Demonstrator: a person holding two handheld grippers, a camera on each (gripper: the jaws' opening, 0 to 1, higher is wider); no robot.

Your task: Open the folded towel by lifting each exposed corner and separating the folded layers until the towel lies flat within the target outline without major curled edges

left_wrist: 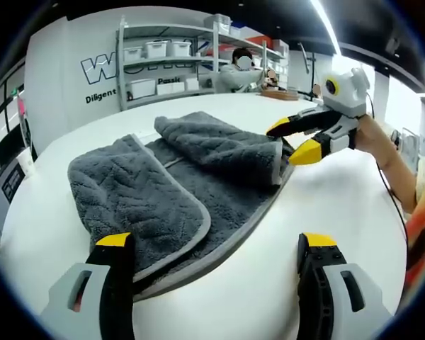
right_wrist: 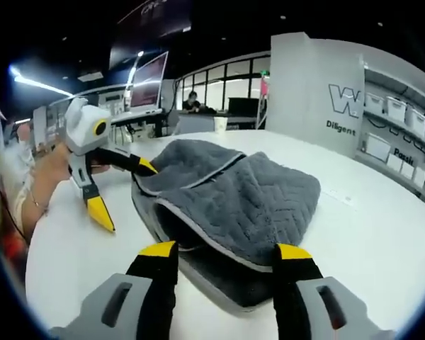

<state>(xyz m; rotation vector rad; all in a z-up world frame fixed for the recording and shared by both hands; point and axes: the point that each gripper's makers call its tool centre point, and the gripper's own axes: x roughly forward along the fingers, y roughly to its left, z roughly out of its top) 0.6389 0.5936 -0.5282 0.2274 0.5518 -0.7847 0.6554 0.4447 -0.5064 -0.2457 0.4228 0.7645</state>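
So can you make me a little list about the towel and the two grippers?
towel: grey, folded, two flaps turned in over the middle
table: white, the towel lies on it
left gripper: open, jaws spread at the near edge of the towel
right gripper: open, jaws around the corner of the far flap
shelves: behind the table, holding white boxes
target outline: cannot tell
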